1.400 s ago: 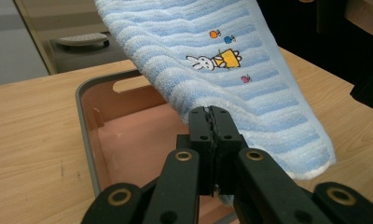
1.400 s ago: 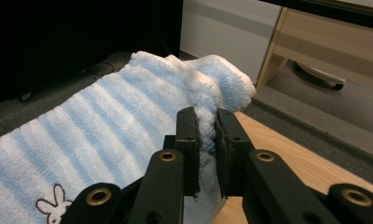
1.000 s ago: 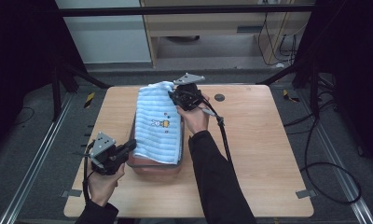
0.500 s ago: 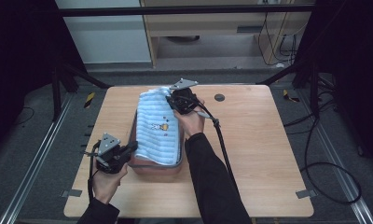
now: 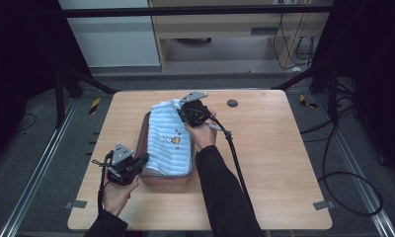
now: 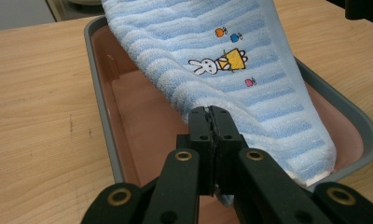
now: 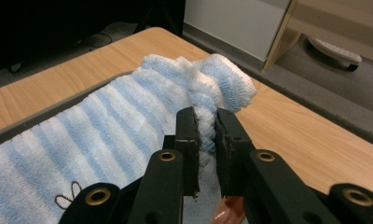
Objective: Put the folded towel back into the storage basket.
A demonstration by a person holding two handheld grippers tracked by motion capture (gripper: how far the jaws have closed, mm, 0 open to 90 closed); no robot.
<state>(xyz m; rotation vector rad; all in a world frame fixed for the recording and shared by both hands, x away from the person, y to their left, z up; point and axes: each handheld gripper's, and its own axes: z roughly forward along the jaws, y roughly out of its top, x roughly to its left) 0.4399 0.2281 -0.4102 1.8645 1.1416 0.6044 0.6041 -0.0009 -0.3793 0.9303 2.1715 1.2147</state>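
A blue and white striped towel (image 5: 167, 136) with a small rabbit print (image 6: 208, 66) lies lengthwise over a grey tray with a reddish inside (image 5: 141, 136). My left gripper (image 5: 142, 160) is at the tray's near left corner, shut on the towel's near edge (image 6: 211, 114). My right gripper (image 5: 184, 114) is at the far end, shut on the bunched far edge of the towel (image 7: 207, 126), which it holds a little above the tray. The towel (image 7: 105, 121) slopes down from that grip toward the tray.
The tray's rim (image 6: 97, 93) stands on a light wooden table (image 5: 269, 148). A small dark disc (image 5: 232, 103) lies on the table at the far right of the tray. A black cable (image 5: 235, 158) trails from the right gripper along the forearm.
The right gripper has carried the towel's far end a little toward the tray and lower. The left gripper has shifted slightly right along the tray's near corner, still holding.
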